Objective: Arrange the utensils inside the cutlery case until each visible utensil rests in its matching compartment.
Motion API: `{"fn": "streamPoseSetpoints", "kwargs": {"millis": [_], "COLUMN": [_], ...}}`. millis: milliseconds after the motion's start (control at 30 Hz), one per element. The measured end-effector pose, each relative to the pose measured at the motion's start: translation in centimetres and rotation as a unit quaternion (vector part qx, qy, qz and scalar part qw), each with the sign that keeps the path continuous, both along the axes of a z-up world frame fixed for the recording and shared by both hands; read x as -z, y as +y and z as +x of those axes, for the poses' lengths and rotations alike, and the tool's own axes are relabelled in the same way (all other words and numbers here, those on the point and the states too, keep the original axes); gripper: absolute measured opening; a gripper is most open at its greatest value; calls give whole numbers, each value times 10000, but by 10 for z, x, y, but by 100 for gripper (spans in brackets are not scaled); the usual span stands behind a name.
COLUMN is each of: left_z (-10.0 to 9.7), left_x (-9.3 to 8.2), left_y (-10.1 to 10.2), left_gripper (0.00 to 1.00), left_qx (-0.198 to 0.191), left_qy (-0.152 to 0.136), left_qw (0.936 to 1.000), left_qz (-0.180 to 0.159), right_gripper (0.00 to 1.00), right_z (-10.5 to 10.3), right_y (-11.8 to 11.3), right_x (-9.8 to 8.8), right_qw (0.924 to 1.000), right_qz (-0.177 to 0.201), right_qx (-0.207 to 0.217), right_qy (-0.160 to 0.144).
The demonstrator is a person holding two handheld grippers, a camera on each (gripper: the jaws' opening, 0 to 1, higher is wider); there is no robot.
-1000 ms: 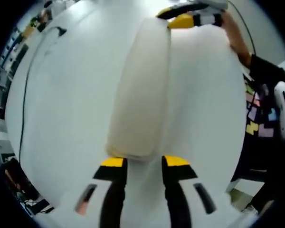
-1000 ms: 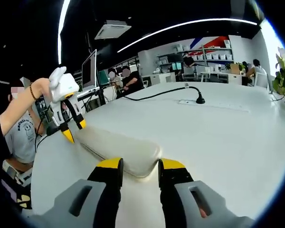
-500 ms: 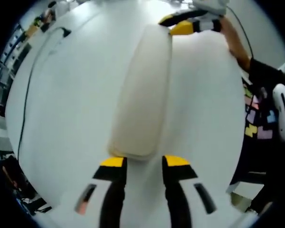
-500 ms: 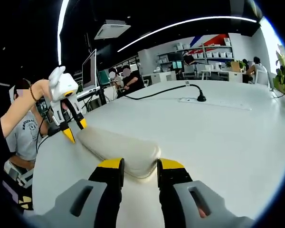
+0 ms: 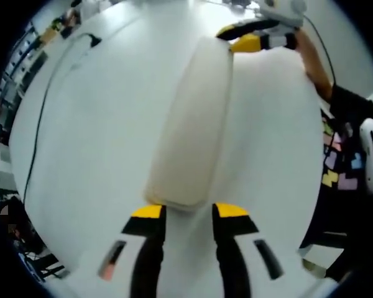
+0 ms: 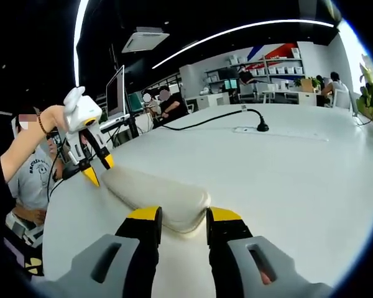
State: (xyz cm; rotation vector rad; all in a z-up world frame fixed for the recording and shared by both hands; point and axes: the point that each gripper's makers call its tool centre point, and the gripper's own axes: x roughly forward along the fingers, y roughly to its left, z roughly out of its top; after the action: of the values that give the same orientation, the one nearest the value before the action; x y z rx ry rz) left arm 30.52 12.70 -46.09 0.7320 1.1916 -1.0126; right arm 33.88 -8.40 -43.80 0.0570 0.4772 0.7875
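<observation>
A long cream cutlery case [image 5: 196, 118] lies closed on the white table [image 5: 99, 124]; no utensils show. My left gripper [image 5: 189, 212] stands open at the case's near end, yellow tips either side of its rounded corner. My right gripper [image 5: 256, 36] is at the far end of the case, held by a hand. In the right gripper view the same case [image 6: 158, 191] runs away to the left. My right gripper [image 6: 184, 217] is open just short of its end. My left gripper [image 6: 98, 169] hangs open over the far end.
A black cable [image 6: 205, 121] runs to a power strip [image 6: 280, 134] on the white table [image 6: 286, 186]. The cable [image 5: 34, 143] also shows near the table's left edge. A person [image 6: 31, 167] holds the left gripper; a monitor [image 6: 118, 90] and seated people are behind.
Both views have shifted only slightly with the hands. The case lies where it was and both grippers keep their places at its ends.
</observation>
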Motion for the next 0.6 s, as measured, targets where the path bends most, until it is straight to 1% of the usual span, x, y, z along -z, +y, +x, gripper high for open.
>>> {"fn": "streamPoseSetpoints", "kwargs": {"millis": [333,533,600], "left_z": [3,4,4], "left_x": [-3,-4,-4], "left_y": [-5,-7,-7], "left_gripper": [30,29,29], "left_qx": [-107,-138,-146], "left_qy": [-73,-105,-107], "left_qw": [9998,9997,9997], "left_qz": [-129,-166,-172], "right_gripper": [28,27,25], "right_z": [4,8,9], "right_y": [-9,-18,-20], "right_x": [-3,-1,1], "right_qw": [9999,9994,9992], "right_qz": [14,84,95], "right_qx": [132,323,360], "right_qy": [-55,57,122]}}
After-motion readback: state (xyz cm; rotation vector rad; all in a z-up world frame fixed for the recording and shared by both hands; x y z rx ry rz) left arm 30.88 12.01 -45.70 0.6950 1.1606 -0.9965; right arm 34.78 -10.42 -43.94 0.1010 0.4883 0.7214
